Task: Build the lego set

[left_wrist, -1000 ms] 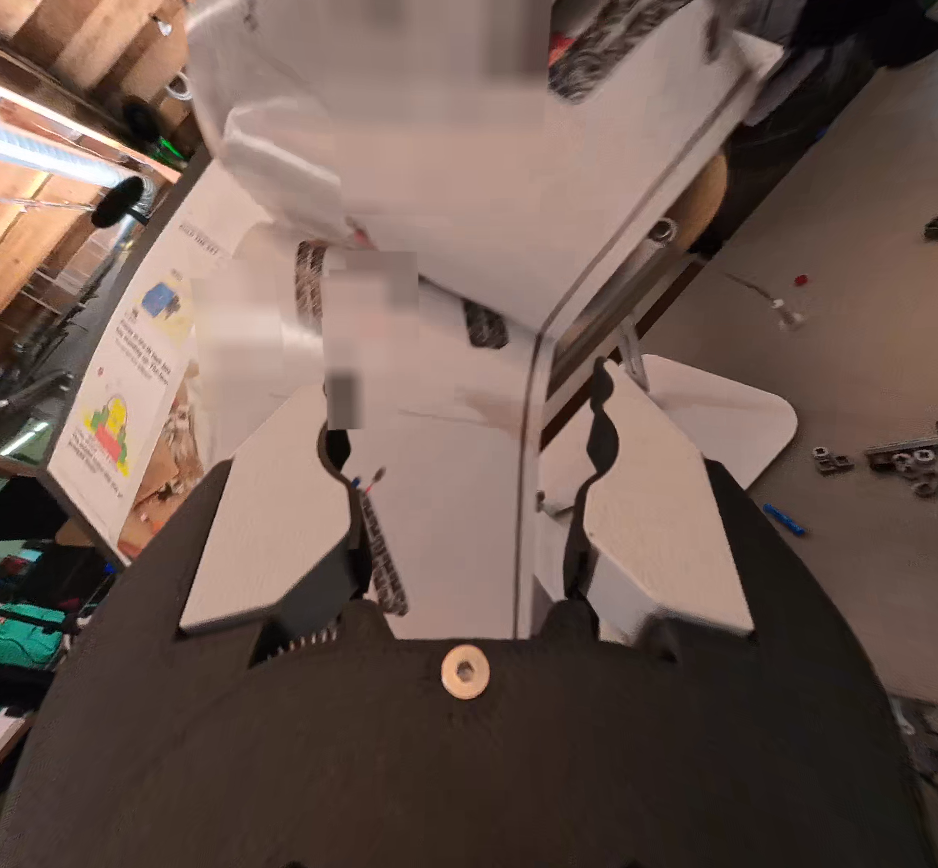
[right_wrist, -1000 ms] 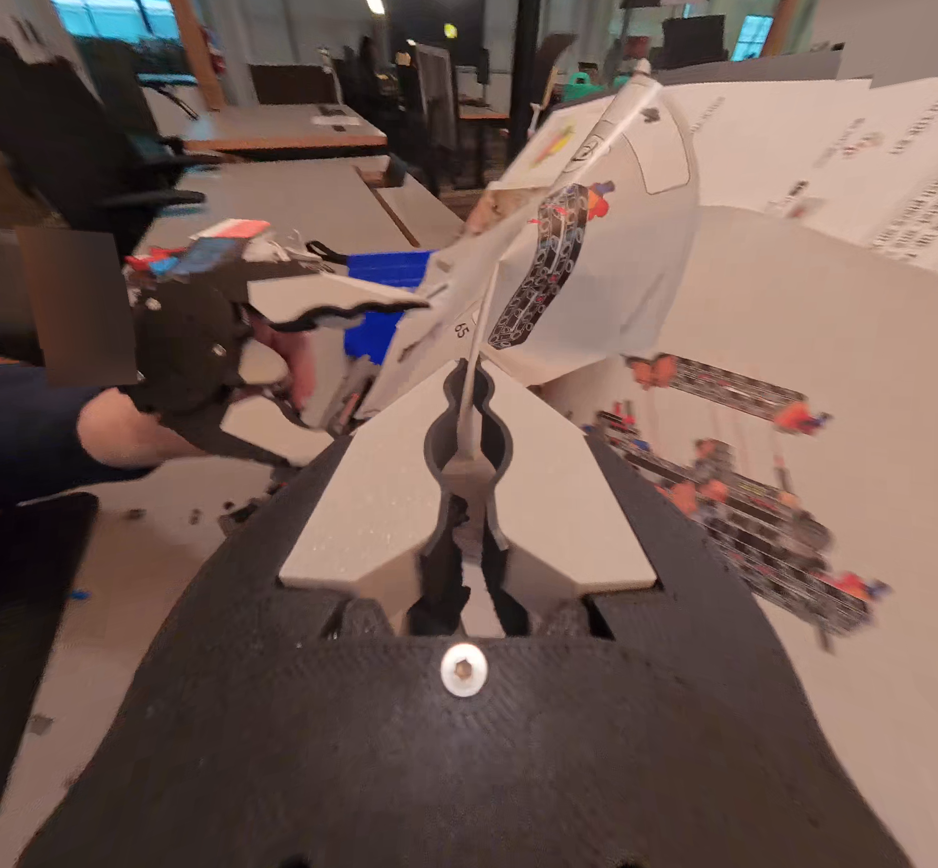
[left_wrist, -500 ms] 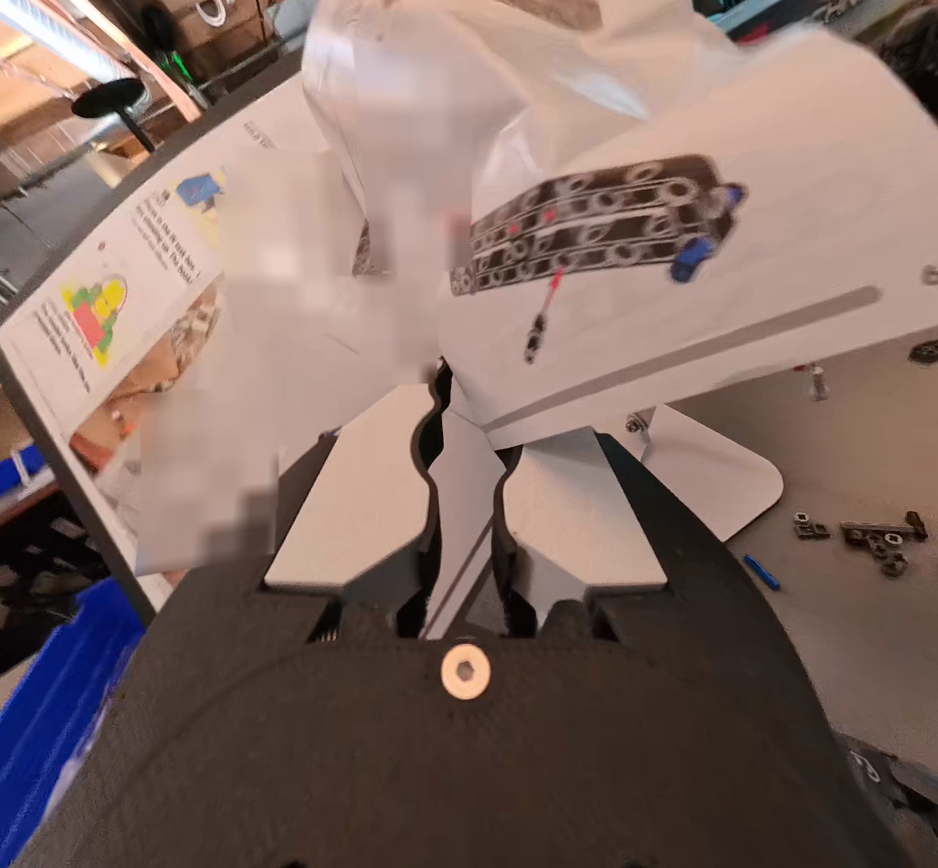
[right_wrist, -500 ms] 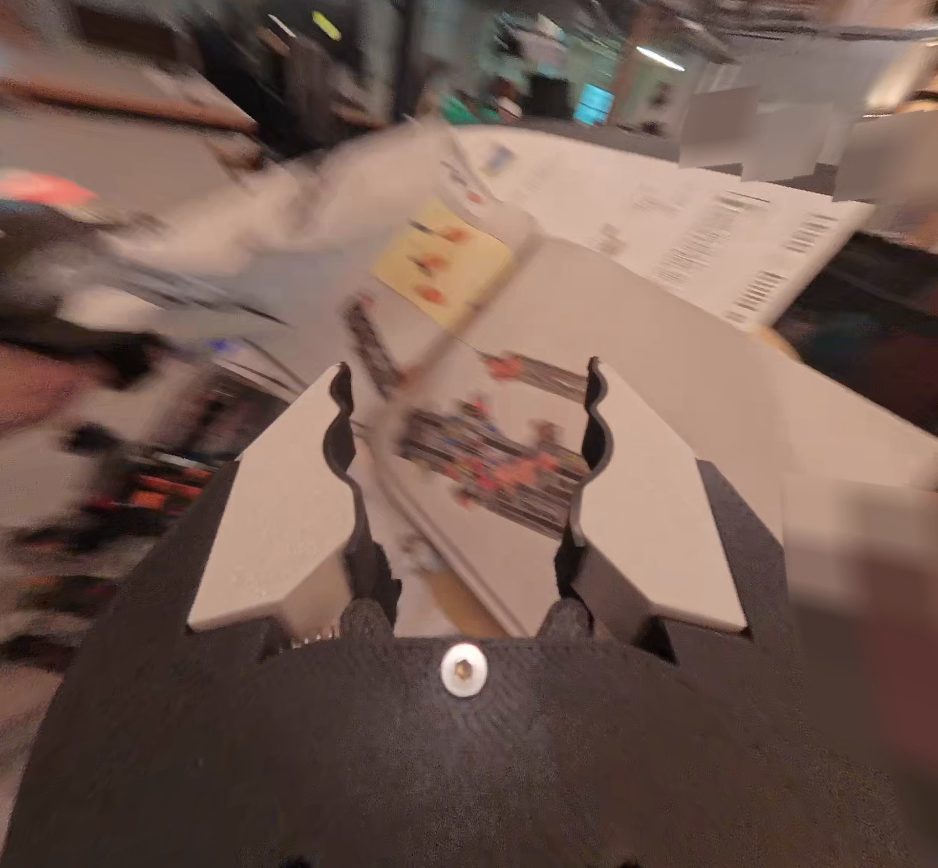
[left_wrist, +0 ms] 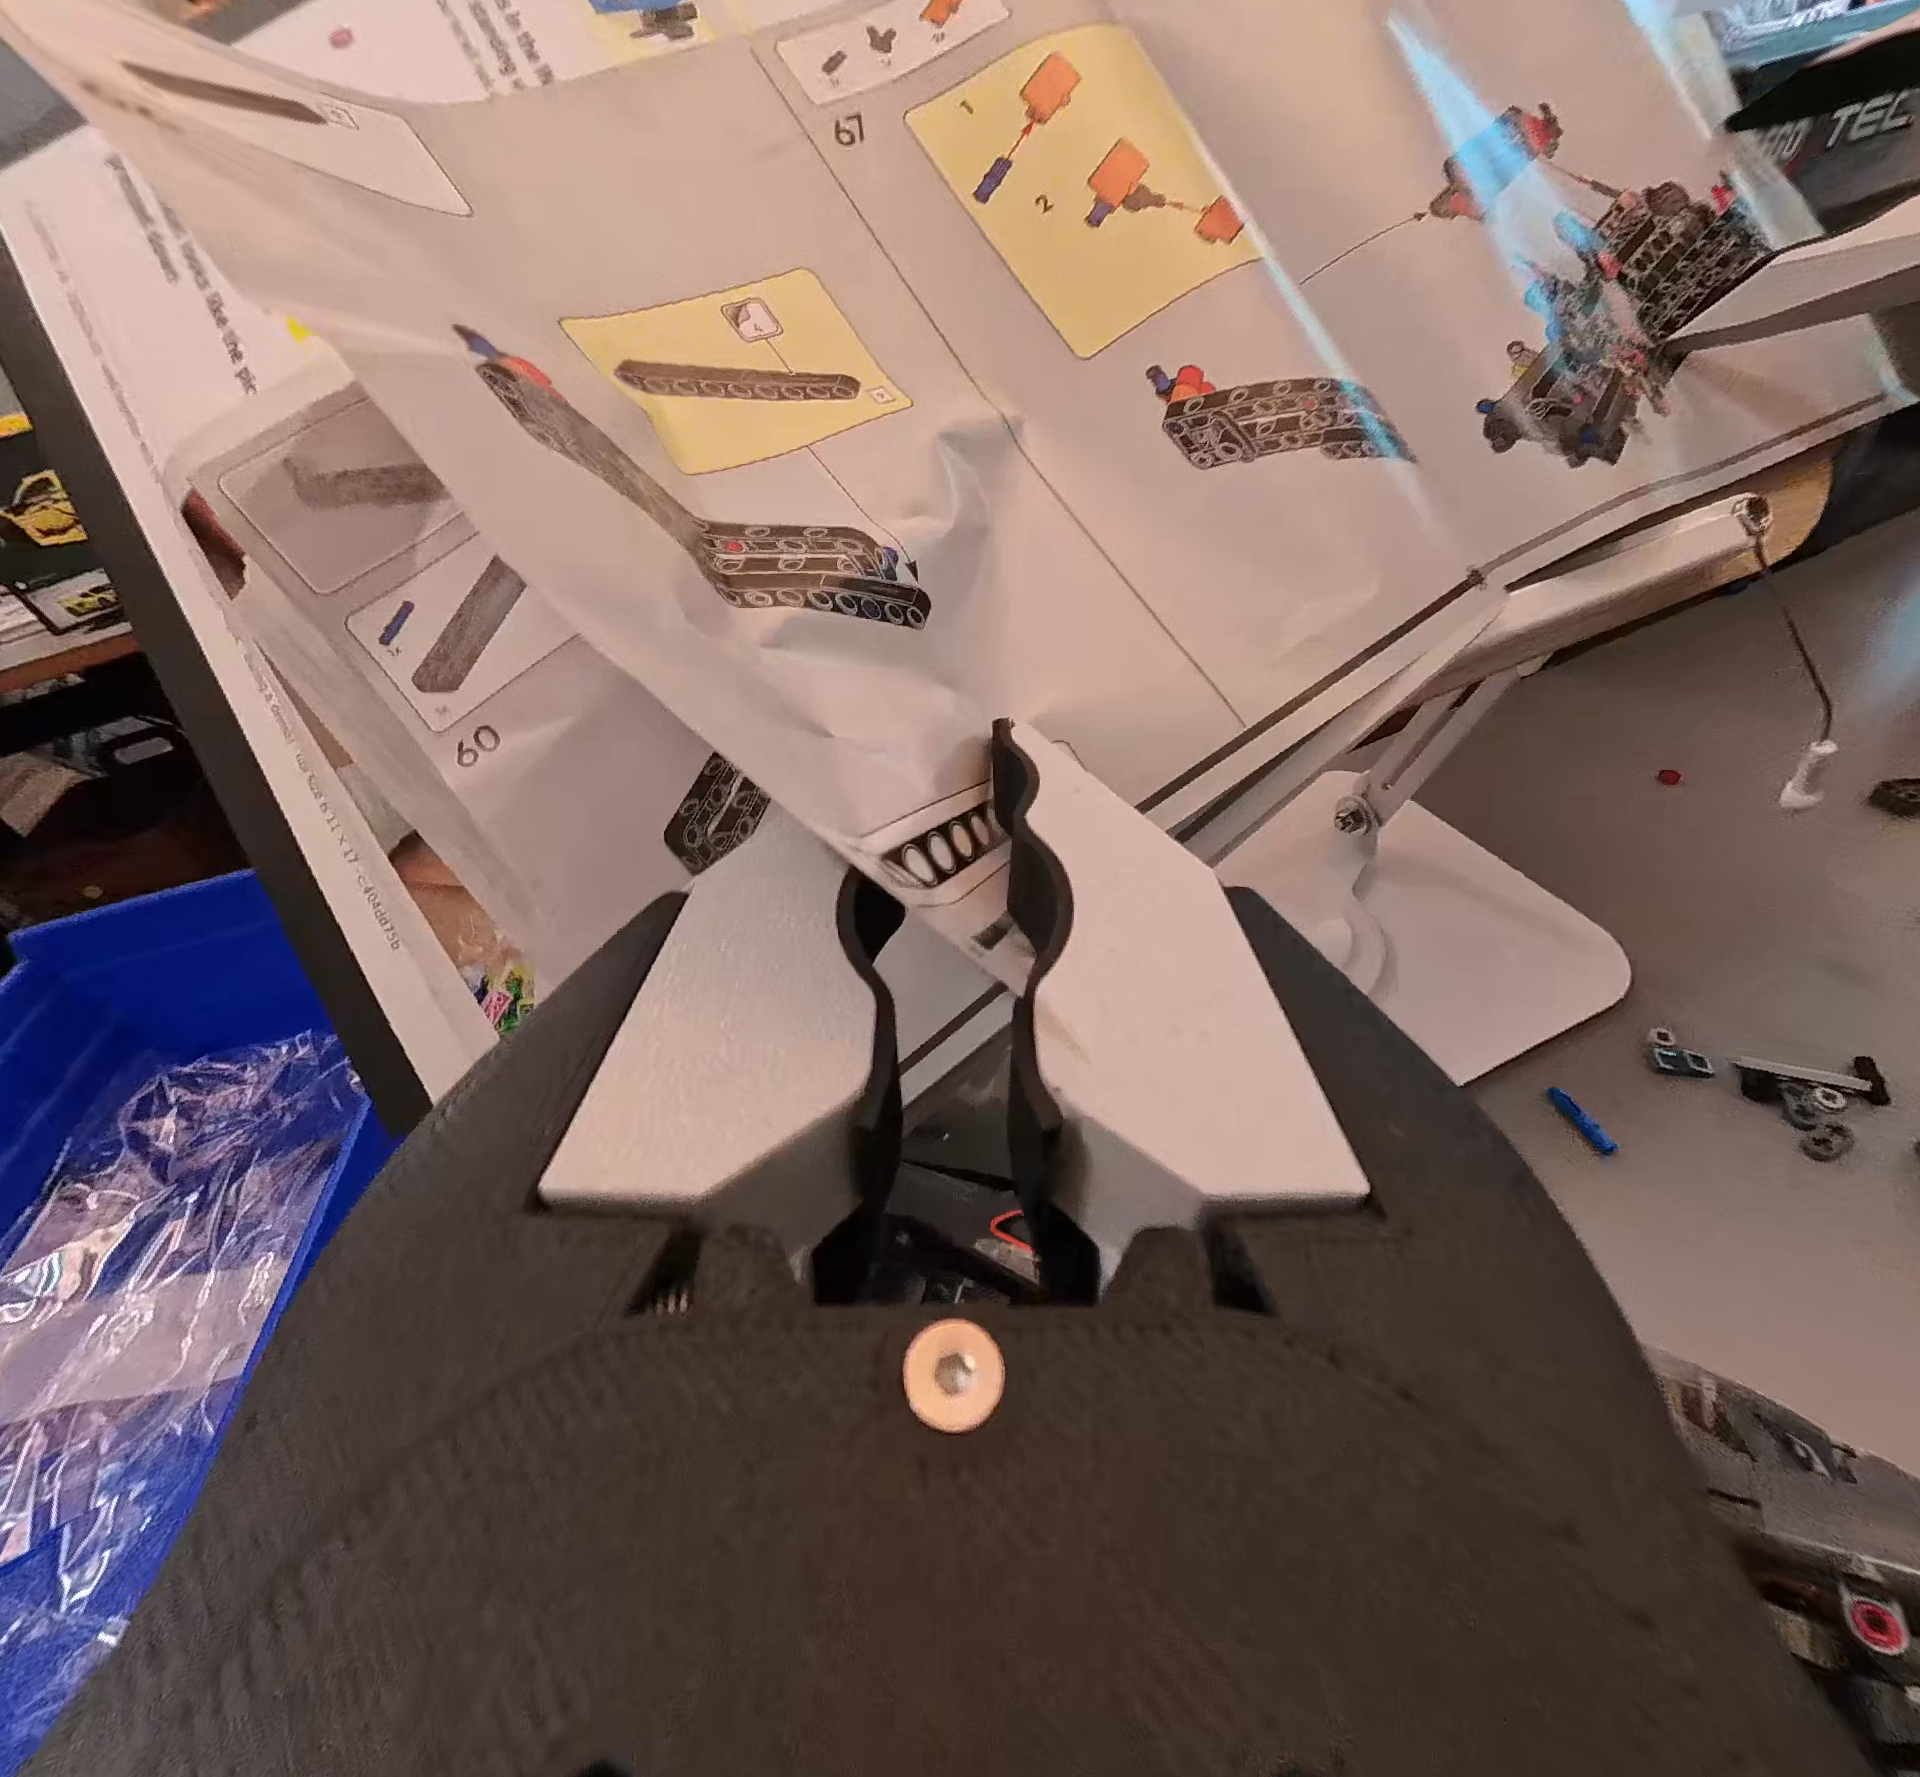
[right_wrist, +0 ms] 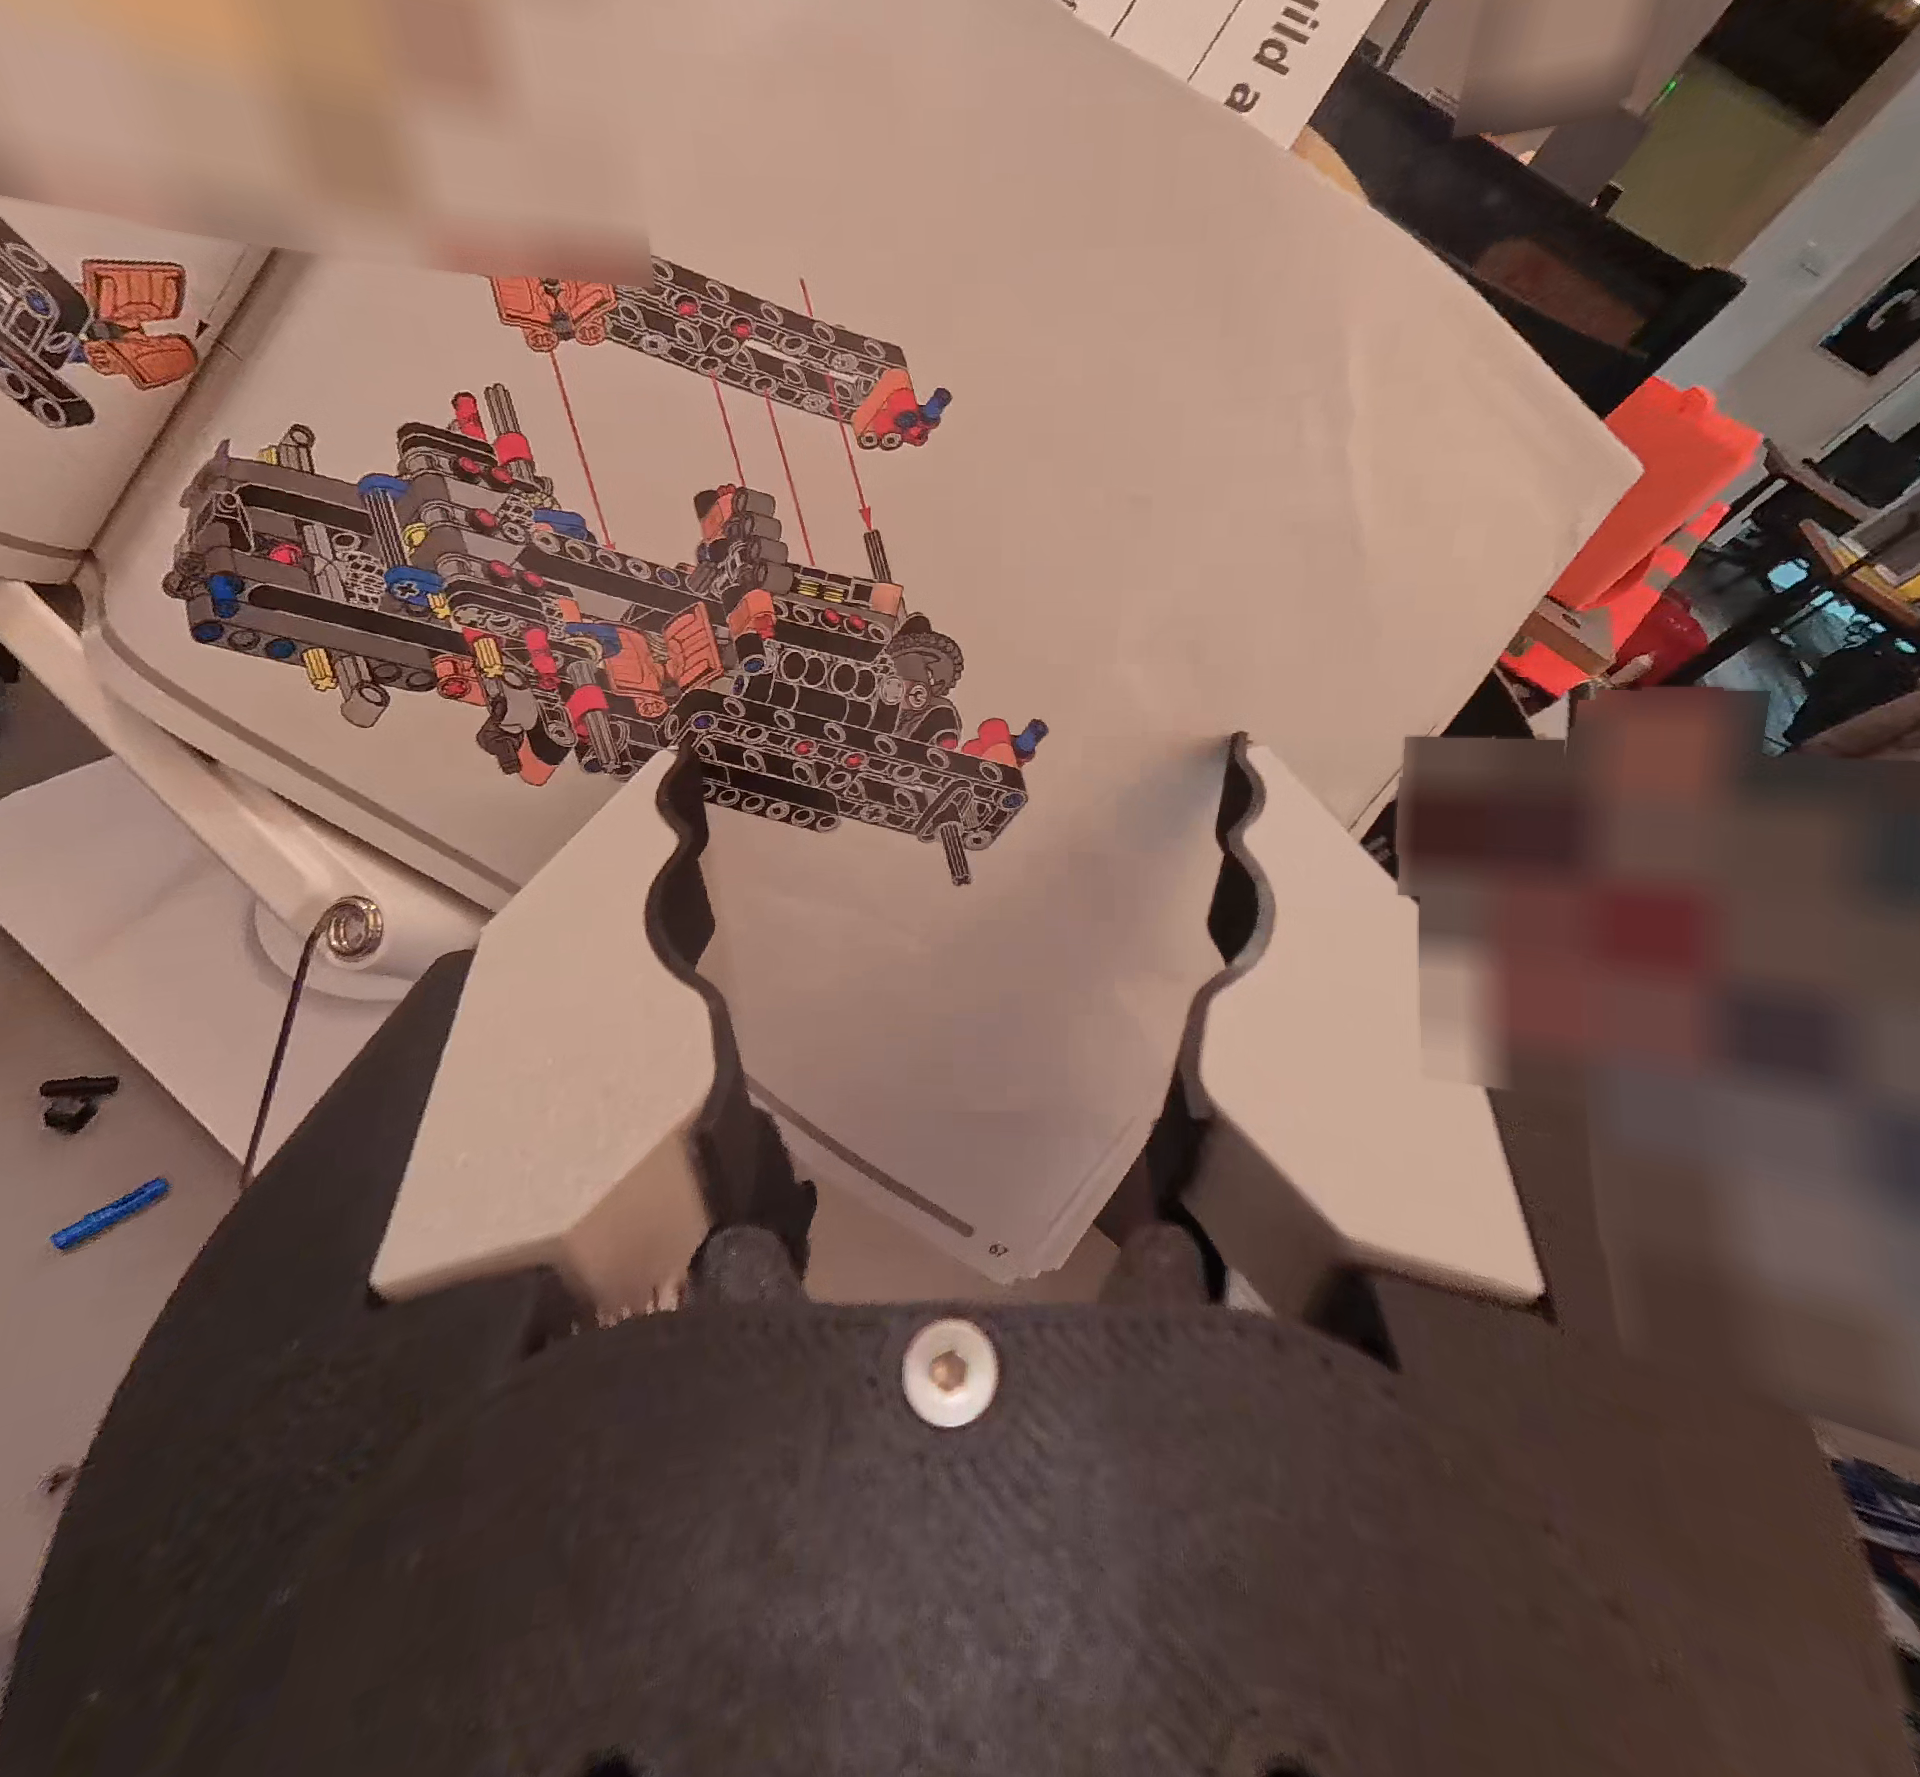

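The Lego instruction booklet (left_wrist: 1091, 439) lies open on a white stand (left_wrist: 1455, 948). My left gripper (left_wrist: 930, 823) is shut on the lower edge of a booklet page (left_wrist: 831, 688), which it holds lifted and curved over the left side. My right gripper (right_wrist: 956, 761) is open, with the lower corner of the right-hand page (right_wrist: 1039, 1052) between its fingers (right_wrist: 582, 1021). That page shows a drawing of the dark and orange model (right_wrist: 582, 605). A white finger (left_wrist: 1818, 288) of the right gripper rests on the right page in the left wrist view.
A blue bin (left_wrist: 177, 979) with clear plastic bags stands at the left. Loose dark Lego parts (left_wrist: 1787, 1093) and a blue pin (left_wrist: 1579, 1119) lie on the grey table right of the stand. The blue pin (right_wrist: 109, 1213) and a black part (right_wrist: 73, 1099) show in the right wrist view. A white printed board (left_wrist: 260, 377) stands behind.
My right gripper let go of the page and opened over the right-hand page. My left gripper shut on the page and carried it over to the left.
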### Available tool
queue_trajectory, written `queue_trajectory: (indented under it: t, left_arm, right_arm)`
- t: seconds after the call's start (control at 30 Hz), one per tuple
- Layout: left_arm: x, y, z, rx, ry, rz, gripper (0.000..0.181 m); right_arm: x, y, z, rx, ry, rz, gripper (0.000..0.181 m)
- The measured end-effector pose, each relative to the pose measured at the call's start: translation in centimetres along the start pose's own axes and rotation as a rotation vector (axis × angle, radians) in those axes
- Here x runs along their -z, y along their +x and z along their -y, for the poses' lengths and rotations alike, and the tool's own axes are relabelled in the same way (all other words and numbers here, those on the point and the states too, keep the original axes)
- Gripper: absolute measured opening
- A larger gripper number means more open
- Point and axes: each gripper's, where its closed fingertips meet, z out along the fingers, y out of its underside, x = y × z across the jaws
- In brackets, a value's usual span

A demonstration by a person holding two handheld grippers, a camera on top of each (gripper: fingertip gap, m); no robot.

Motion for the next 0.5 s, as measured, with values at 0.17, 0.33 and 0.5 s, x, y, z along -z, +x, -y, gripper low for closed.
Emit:
queue_trajectory:
  t: [0.17,0.33,0.5]
  left_arm:
    - [-0.2,-0.4,-0.8,-0.012,-0.023,0.012,0.014]
    - [-0.2,-0.8,-1.0,-0.002,-0.037,0.016,0.017]
    - [-0.2,-1.4,-1.2,-0.007,-0.046,0.033,0.018]
  right_arm:
    - [-0.2,-0.3,-0.2,-0.042,0.015,0.043,0.093]
    - [0.0,-0.4,-0.1,-0.03,0.01,0.041,0.083]
    - [0.3,-0.3,0.1,-0.002,0.008,0.025,0.07]
